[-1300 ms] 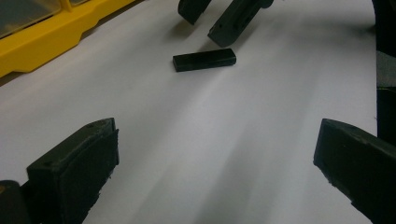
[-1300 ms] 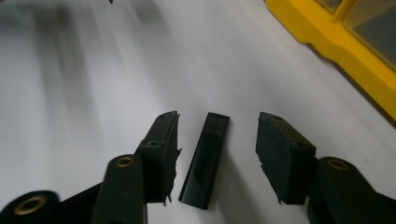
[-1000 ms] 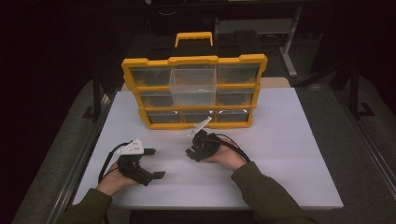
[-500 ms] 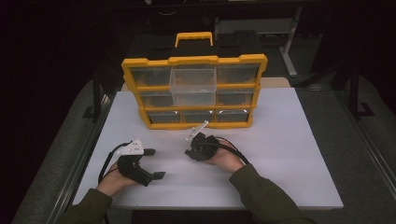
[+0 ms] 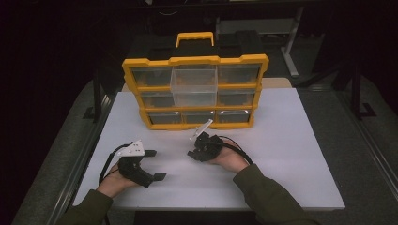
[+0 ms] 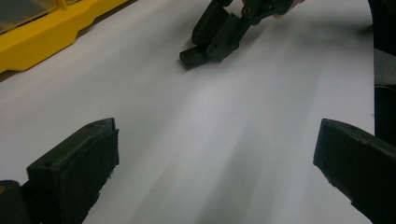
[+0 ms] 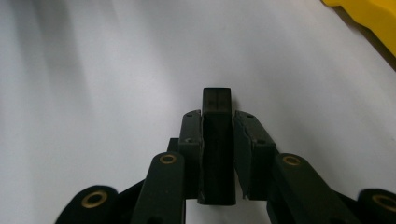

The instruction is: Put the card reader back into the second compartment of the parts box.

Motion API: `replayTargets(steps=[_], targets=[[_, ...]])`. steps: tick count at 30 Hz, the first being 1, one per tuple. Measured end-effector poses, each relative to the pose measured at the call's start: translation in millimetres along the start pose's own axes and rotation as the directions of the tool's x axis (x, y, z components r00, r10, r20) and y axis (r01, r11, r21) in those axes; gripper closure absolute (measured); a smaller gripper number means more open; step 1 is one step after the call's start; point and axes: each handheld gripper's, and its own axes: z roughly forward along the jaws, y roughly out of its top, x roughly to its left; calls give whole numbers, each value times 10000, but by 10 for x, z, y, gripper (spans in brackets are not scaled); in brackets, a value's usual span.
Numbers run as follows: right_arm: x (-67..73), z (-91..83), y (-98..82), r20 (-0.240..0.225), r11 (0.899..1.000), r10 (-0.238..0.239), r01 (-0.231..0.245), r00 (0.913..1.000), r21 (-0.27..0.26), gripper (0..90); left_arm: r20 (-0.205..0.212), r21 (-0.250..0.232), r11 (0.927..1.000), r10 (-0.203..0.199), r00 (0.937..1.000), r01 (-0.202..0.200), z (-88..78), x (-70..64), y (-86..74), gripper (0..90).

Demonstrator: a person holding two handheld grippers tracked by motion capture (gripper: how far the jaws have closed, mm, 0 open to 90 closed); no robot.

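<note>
A: Near edge first. Left gripper (image 5: 151, 165) low on the white worktop (image 5: 291, 154), front left. Fingers (image 6: 74, 168) spread wide, bare worktop between them, nothing held.

B: Right gripper (image 5: 193, 153)?

A: Just past it, centre of the worktop. Fingers (image 7: 189, 140) pressed in on a small black rectangular block (image 7: 217, 140). The block stands between them and pokes out past the tips. In the left gripper view the block's tip sits right at the worktop; touching or not, can't tell.

B: Grippers apart?

A: Yes, a clear gap, not touching.

B: Further back?

A: Yellow plastic drawer organiser with clear drawers and a black-and-yellow carry handle (image 5: 195, 89), upright at the worktop's far side. One clear middle drawer (image 5: 193, 86) sticks out further than the rest. Drawer contents too small to tell.
</note>
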Motion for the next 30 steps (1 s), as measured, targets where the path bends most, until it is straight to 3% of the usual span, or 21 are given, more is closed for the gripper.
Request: replayTargets(steps=[18,30], targets=[[-158,-403,-130,-315,9995,124,-133,9994,-284,723,8,31,10000,14,10000,-14,8,-7,-5,0],[-241,-635,-191,-340,9997,184,-189,9993,-148,723,49,-9,10000,-16,10000,16,15,-8,-3,0]])
